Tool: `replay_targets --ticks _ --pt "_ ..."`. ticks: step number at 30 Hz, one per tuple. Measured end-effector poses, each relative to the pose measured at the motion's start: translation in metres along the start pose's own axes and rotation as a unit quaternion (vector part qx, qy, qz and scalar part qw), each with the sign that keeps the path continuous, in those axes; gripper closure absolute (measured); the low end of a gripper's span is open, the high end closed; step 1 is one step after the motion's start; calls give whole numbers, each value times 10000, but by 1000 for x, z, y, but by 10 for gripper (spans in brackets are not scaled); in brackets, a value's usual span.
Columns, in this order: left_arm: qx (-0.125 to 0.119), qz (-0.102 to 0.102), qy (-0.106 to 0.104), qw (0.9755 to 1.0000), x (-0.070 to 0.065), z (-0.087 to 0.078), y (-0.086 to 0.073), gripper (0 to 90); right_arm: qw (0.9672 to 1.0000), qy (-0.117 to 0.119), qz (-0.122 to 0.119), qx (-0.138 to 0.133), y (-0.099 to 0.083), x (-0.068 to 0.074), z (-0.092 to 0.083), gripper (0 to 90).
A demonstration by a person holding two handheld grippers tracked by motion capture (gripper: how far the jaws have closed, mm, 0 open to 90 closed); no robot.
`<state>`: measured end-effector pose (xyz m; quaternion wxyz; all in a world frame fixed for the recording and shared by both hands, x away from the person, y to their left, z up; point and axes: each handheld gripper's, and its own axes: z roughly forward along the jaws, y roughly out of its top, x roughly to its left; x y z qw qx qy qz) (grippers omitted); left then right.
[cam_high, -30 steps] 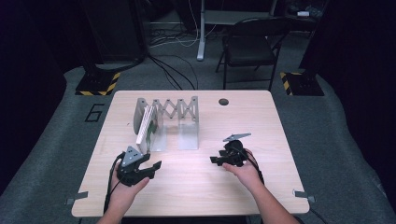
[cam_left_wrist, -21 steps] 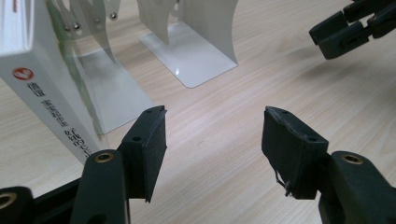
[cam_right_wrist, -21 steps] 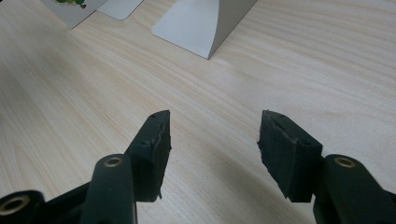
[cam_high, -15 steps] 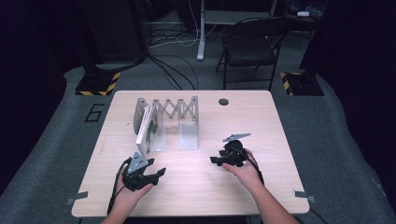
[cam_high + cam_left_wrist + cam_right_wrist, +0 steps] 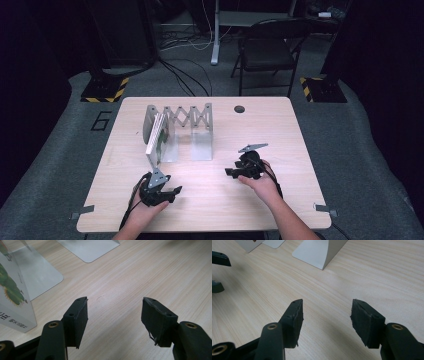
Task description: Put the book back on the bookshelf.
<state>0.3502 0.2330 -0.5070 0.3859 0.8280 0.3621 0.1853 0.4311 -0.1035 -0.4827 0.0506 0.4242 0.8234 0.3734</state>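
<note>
Left tongs (image 5: 172, 192) now lower and closer to the near edge of the worktop (image 5: 280, 130) than 1 second ago, drawn back from the book (image 5: 156, 136). Jaws just opening wider, parted with nothing between them (image 5: 115, 312), only bare wood below. Right tongs (image 5: 234, 172) unmoved, likewise parted and empty (image 5: 327, 312), resting low over the wood.

Reads as a release: book left standing in the rack (image 5: 192, 116), hand backing off, placing step likely finished.

Book upright, perhaps leaning a little, at the left end of the rack, against the left metal upright, with a thinner item seemingly behind it, too small to tell. White cover with a green picture and small dark print near the lower corner (image 5: 12, 302). Lower corner down on the wood beside the grey metal foot plate (image 5: 41, 273). Free of both tongs, well apart from the right pair.
</note>
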Motion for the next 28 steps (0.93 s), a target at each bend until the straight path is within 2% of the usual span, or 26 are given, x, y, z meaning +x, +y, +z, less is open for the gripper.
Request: replay_targets --ticks 5,8,12,13,17,18,19,20,23,24,26,27,28 --pt "-14 -1 75 10000 -1 3 -2 383 10000 -4 -28 -21 0 1 1 430" --pt "89 1 4 10000 0 4 -2 383 10000 -20 -36 18 -1 1 1 429" --pt "89 5 4 10000 -1 4 -2 382 10000 -13 -20 30 -2 2 2 428" --pt "48 20 69 10000 -1 5 -2 383 10000 -10 -49 14 -2 2 2 428" --pt "107 31 9 9999 -2 6 -1 382 10000 -39 -57 62 -3 1 2 427" --pt "77 35 55 9999 -3 6 -1 383 10000 -43 -34 43 -3 1 2 427" --pt "111 44 1 9999 -2 6 -1 383 10000 -30 -79 33 -3 0 2 427" --pt "95 38 16 9999 -3 6 -1 383 10000 -20 16 69 -3 1 1 427" --pt "83 23 39 10000 -3 7 0 383 10000 -55 -76 20 -3 -1 1 426" --pt "60 26 44 10000 -2 7 0 383 9999 -62 -81 -38 -4 -1 2 426" --pt "23 -43 46 10000 -3 7 0 383 10000 -41 8 36 -4 -1 0 426" --pt "69 6 27 10000 -1 6 2 383 10000 -49 -29 0 -5 -2 0 426" --pt "7 -91 32 10000 -2 7 2 383 10000 -51 -44 -4 -5 -3 0 426"
